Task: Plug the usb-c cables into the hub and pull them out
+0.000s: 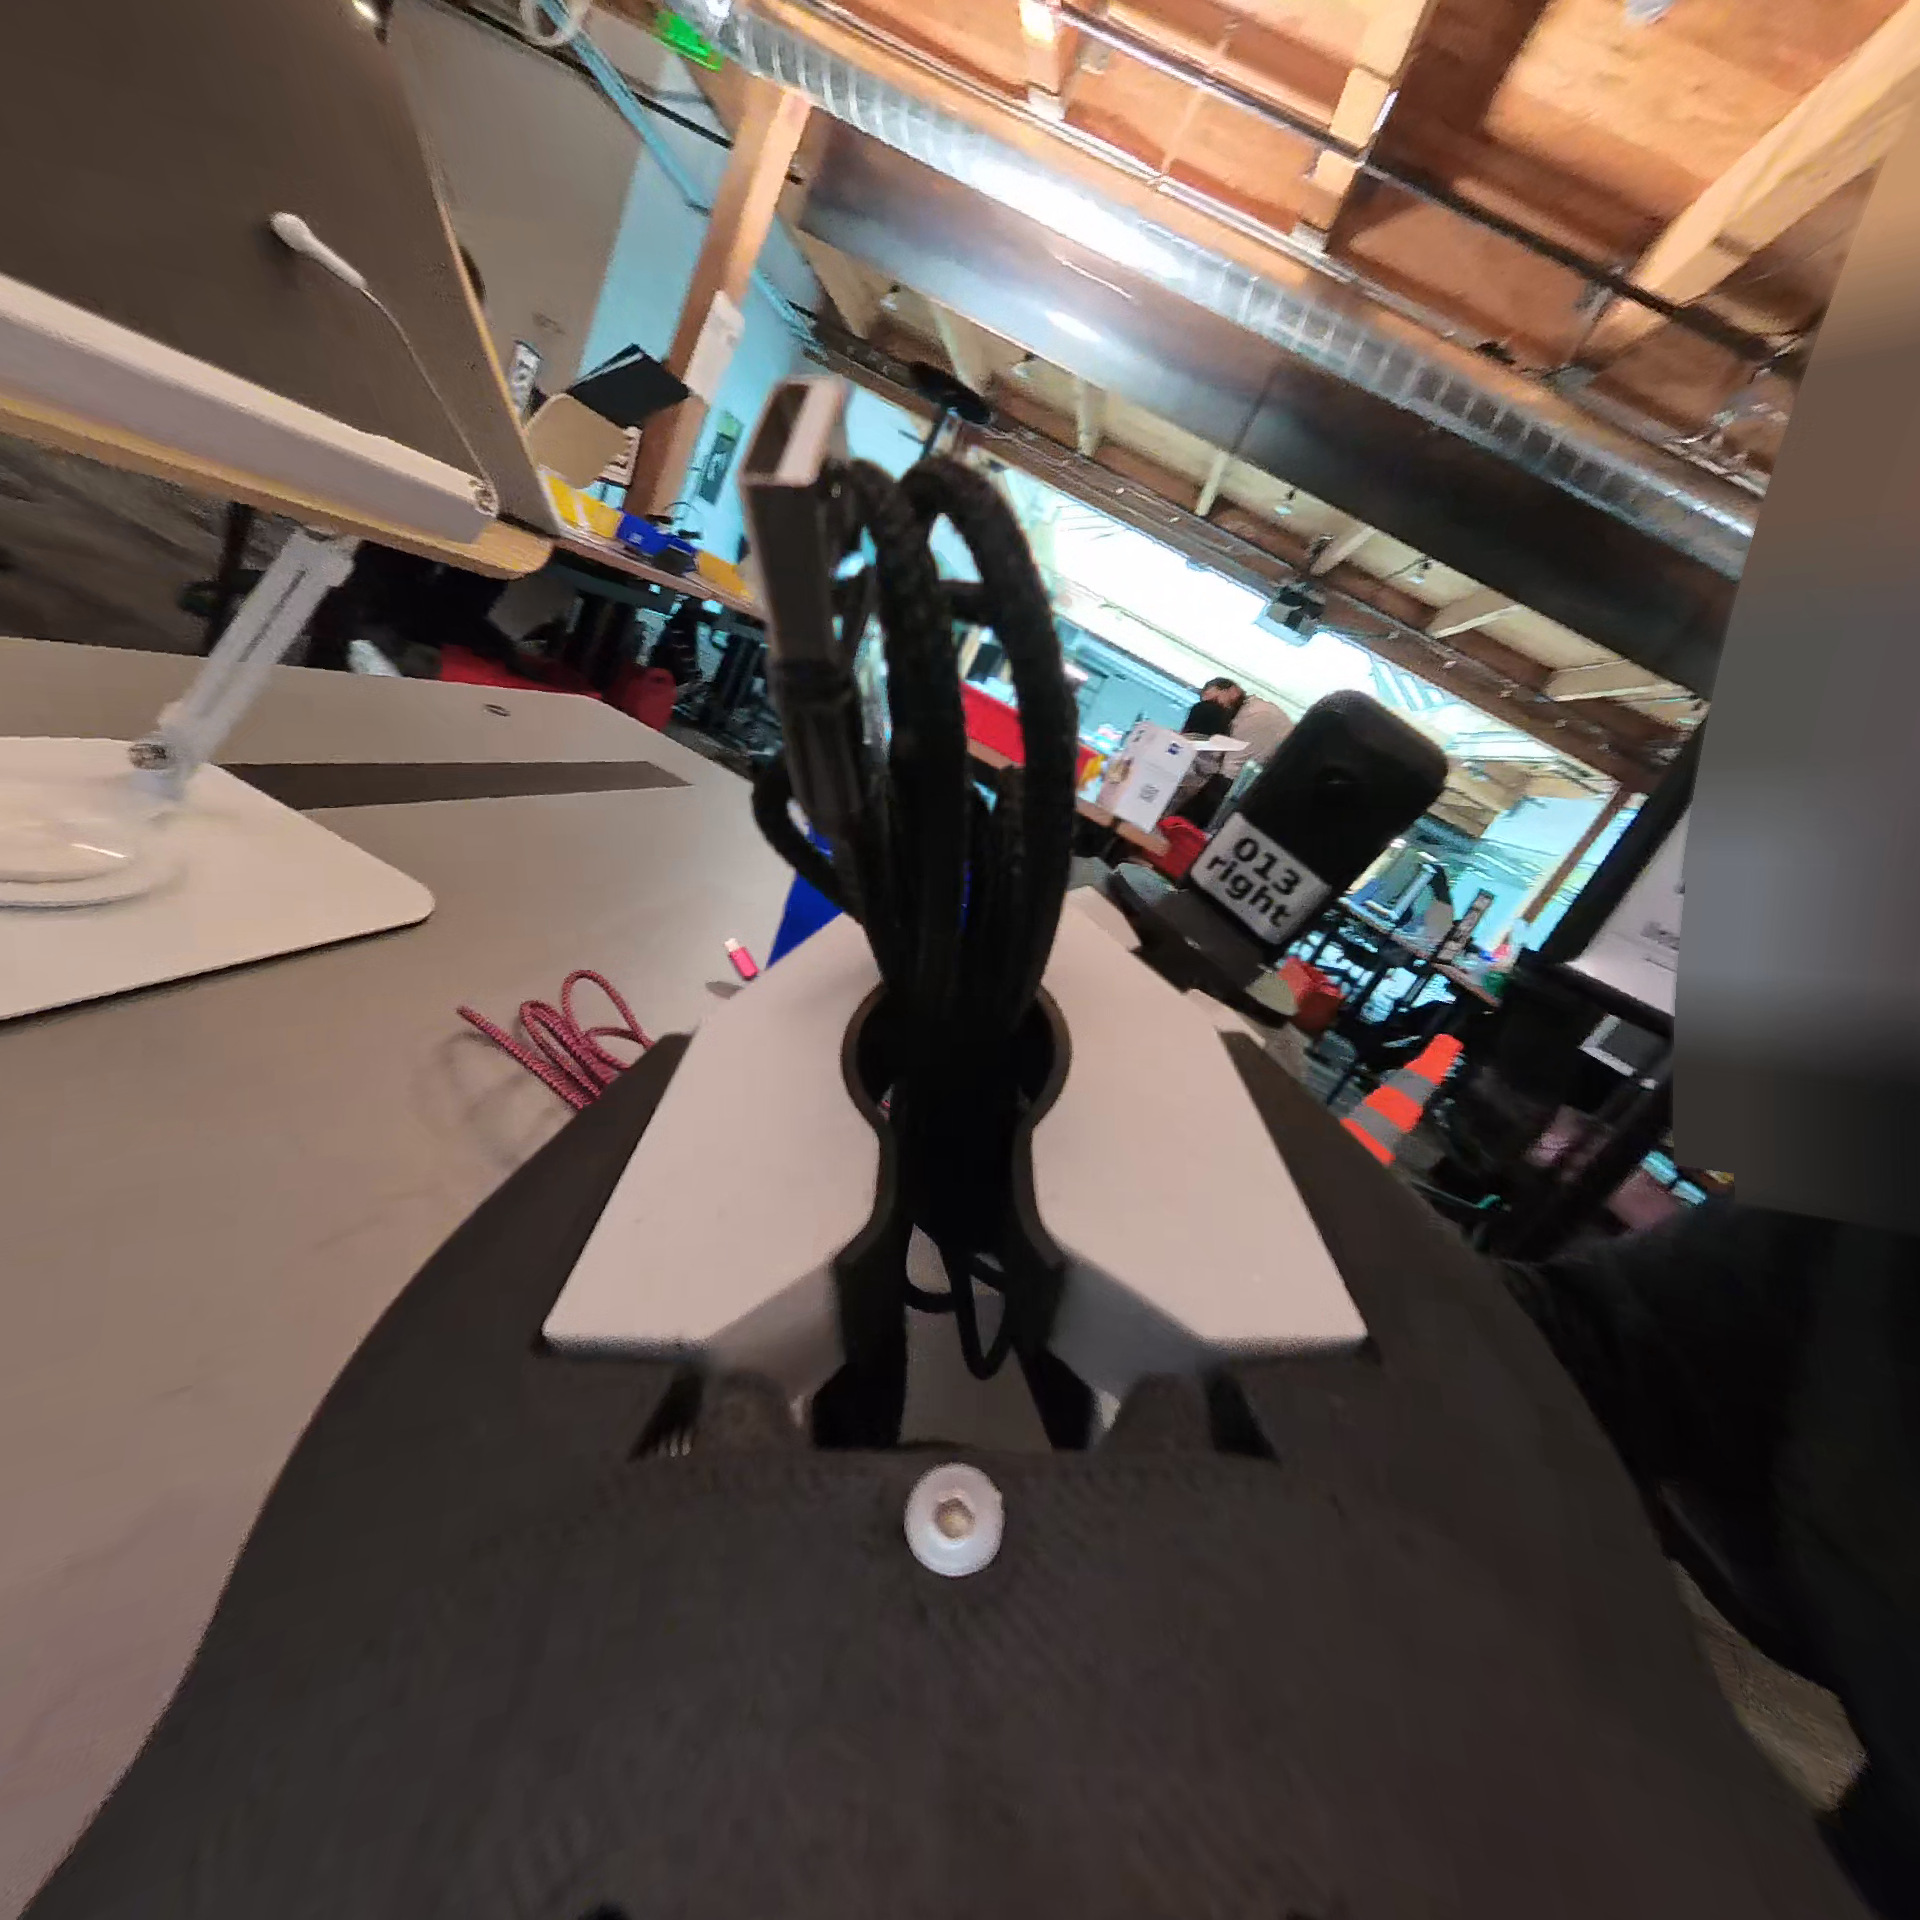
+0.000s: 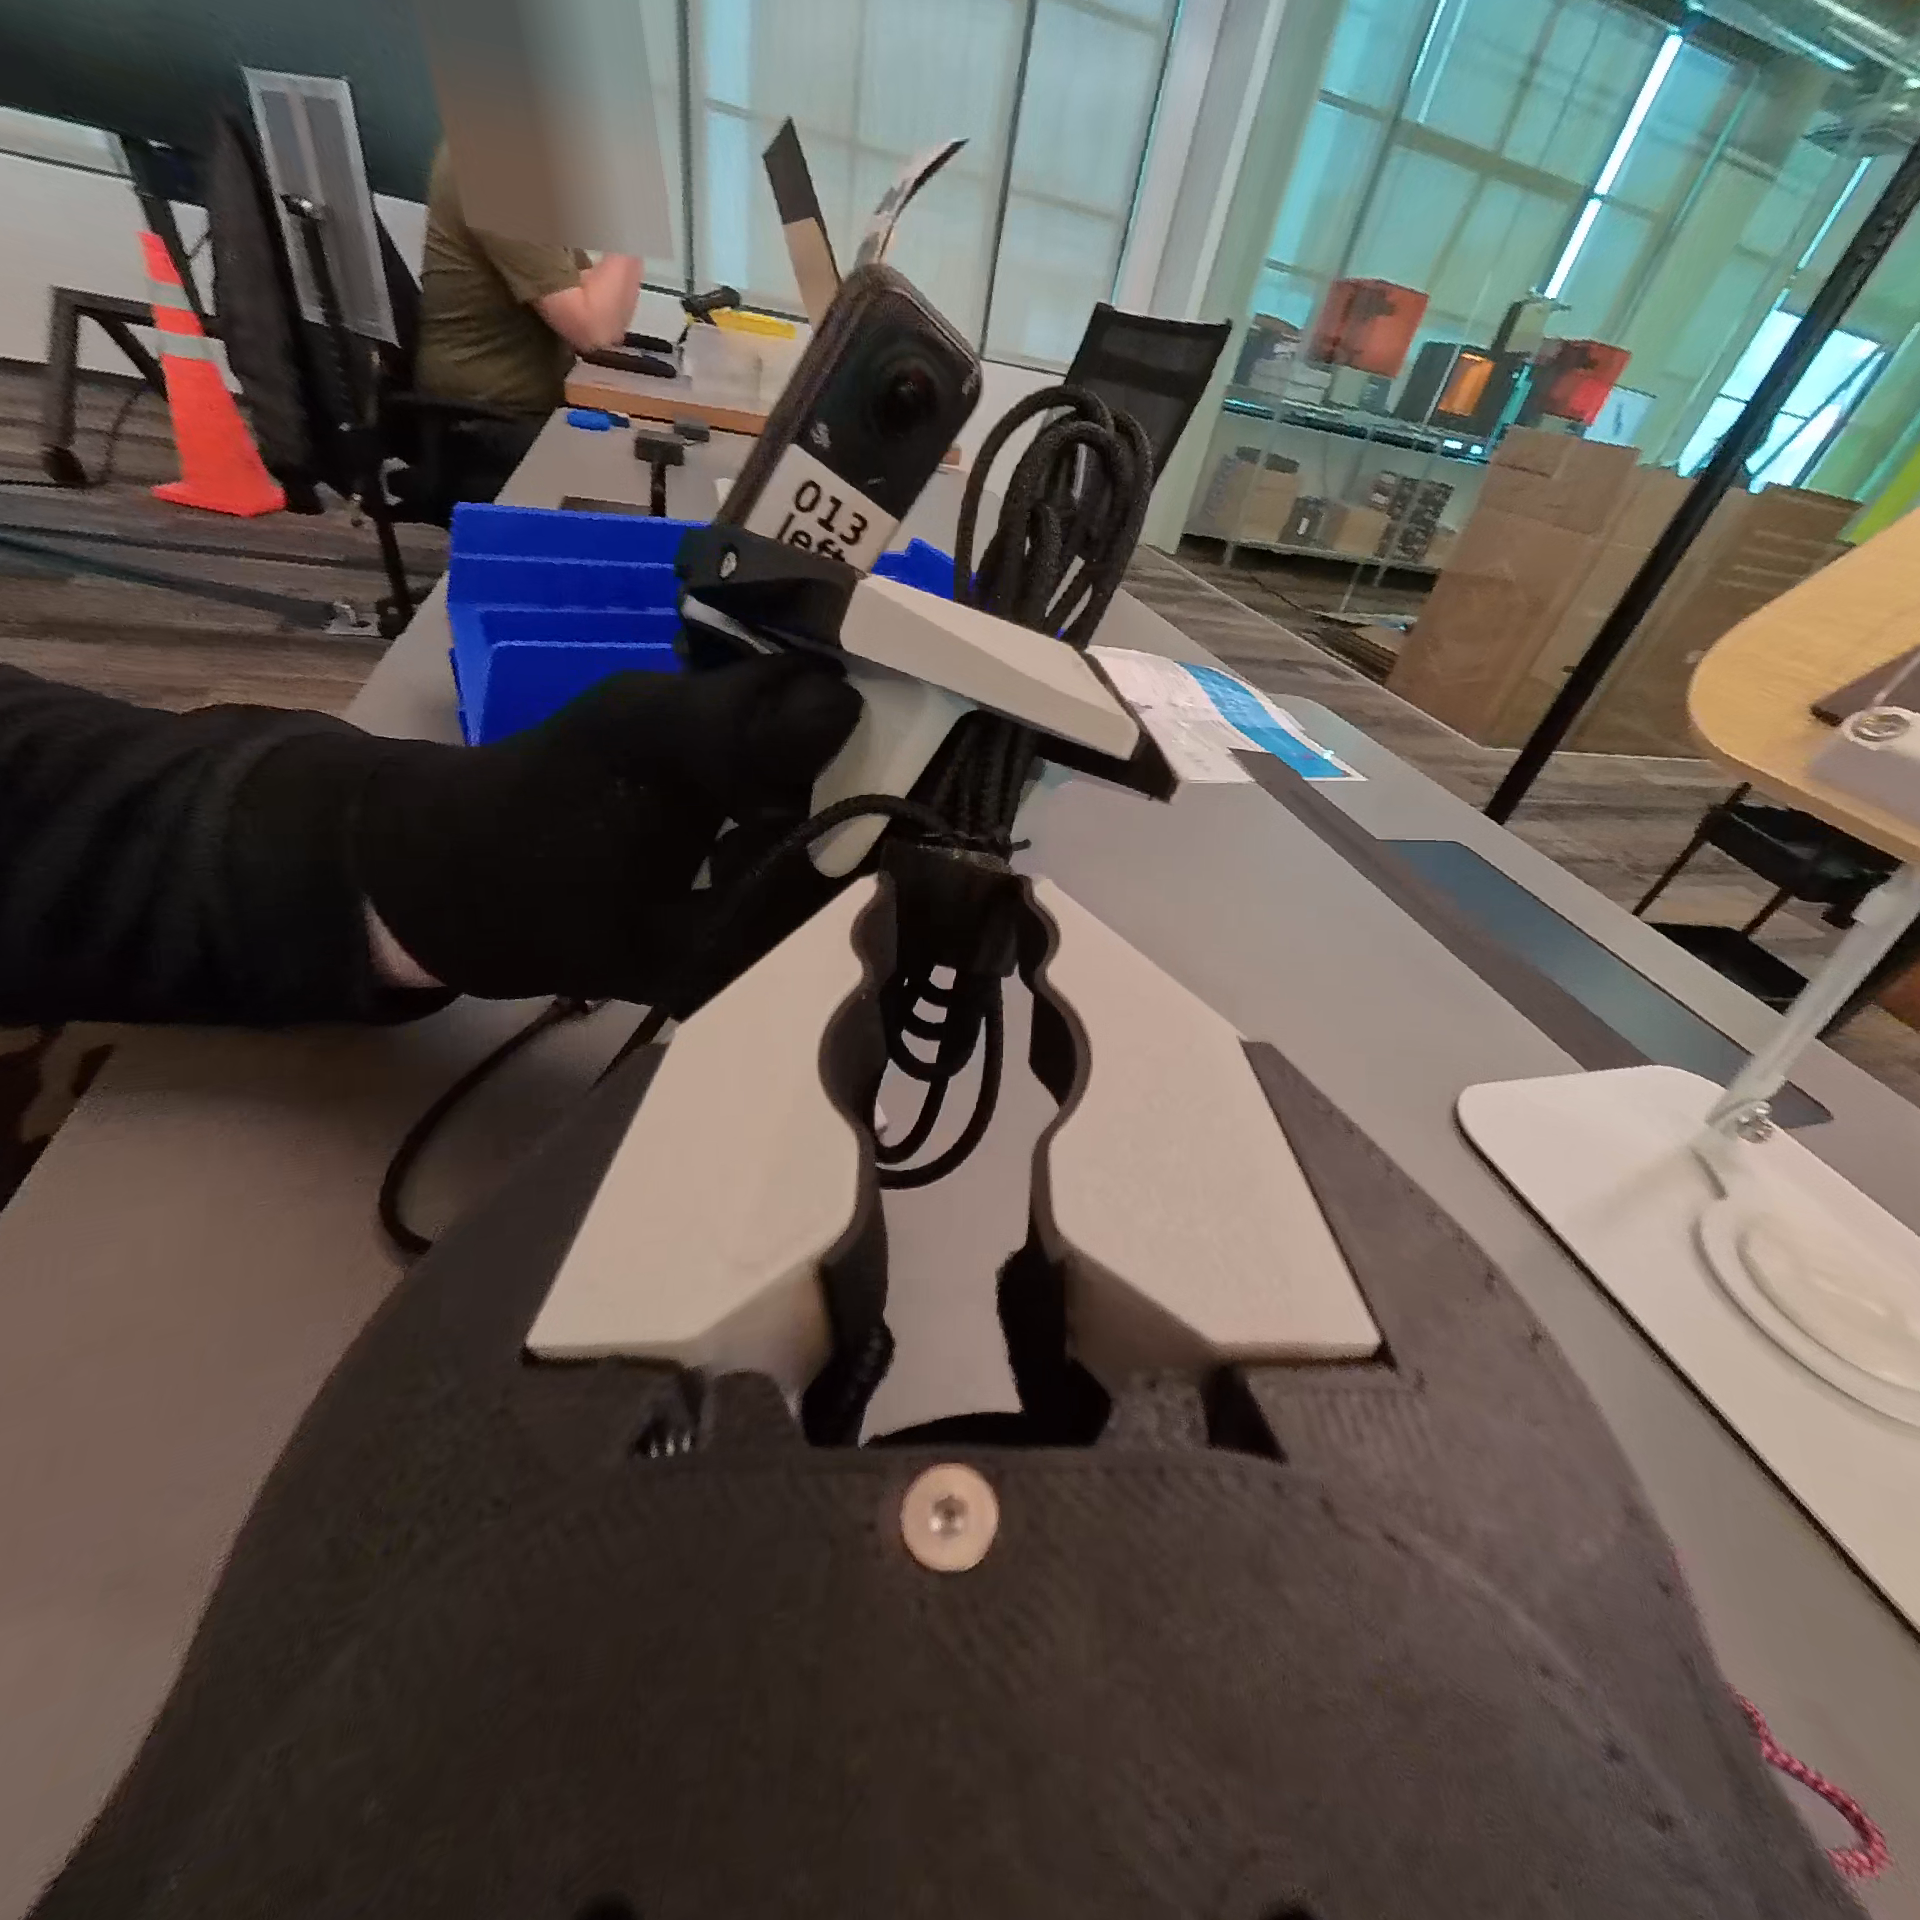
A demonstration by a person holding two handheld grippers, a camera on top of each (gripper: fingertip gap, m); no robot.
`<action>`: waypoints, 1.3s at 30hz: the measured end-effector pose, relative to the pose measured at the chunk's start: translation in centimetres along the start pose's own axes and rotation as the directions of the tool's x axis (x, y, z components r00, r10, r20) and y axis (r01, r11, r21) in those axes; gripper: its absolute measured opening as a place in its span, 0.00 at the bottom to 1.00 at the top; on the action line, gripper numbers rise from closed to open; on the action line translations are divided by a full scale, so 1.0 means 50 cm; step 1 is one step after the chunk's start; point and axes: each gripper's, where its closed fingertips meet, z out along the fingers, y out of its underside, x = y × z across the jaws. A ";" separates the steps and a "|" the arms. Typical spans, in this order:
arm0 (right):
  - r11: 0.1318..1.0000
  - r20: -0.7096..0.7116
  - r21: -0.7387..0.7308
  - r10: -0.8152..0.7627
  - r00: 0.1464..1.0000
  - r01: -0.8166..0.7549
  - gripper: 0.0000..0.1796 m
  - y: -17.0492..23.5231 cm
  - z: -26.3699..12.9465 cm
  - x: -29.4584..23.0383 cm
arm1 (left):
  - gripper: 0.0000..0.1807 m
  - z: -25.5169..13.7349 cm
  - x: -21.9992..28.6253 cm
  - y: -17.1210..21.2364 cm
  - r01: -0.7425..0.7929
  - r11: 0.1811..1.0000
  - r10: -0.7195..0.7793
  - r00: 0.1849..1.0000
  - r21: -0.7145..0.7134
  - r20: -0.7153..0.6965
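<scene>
Cable bundle [image 1: 966, 727] upright between left gripper [image 1: 956, 1049] fingers, above counter [image 1: 260, 1195]. Loose cable [image 1: 566, 1029] on counter, left. Stand base [image 1: 208, 883] farther left. Bin [image 2: 561, 623] behind.

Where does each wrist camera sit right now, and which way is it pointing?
Left wrist view: sits on the left hand-held gripper, tilted upward toward ceiling beams; its fingers close on a black cable bundle, with the right hand-held gripper's camera beyond.
Right wrist view: sits on the right hand-held gripper, facing across the grey table toward windows; a black-gloved hand holds the left hand-held gripper.
Shared: the black cable bundle, the white stand base, the red braided cable.
</scene>
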 end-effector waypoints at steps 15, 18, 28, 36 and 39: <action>1.000 -0.022 -0.021 -0.002 1.000 0.001 0.05 0.010 0.002 0.004 | 0.05 0.014 -0.008 -0.006 -0.057 0.998 0.054 0.989 0.022 0.139; 1.000 -0.020 -0.014 0.009 1.000 -0.009 0.00 0.009 -0.003 0.007 | 0.06 0.019 0.001 0.000 -0.056 0.998 0.054 0.992 0.015 0.117; 1.000 0.003 0.001 0.017 1.000 -0.017 0.00 0.003 -0.006 0.002 | 0.05 0.018 -0.003 -0.006 -0.047 0.999 0.044 0.992 0.023 0.121; 0.999 0.000 0.021 0.030 1.000 -0.030 0.12 -0.003 -0.005 0.007 | 0.05 0.016 -0.009 -0.009 -0.048 0.999 0.044 0.991 0.024 0.128; 1.000 -0.010 -0.002 0.005 1.000 -0.005 0.12 0.002 0.001 0.003 | 0.05 0.015 -0.012 -0.008 -0.048 0.999 0.045 0.989 0.021 0.141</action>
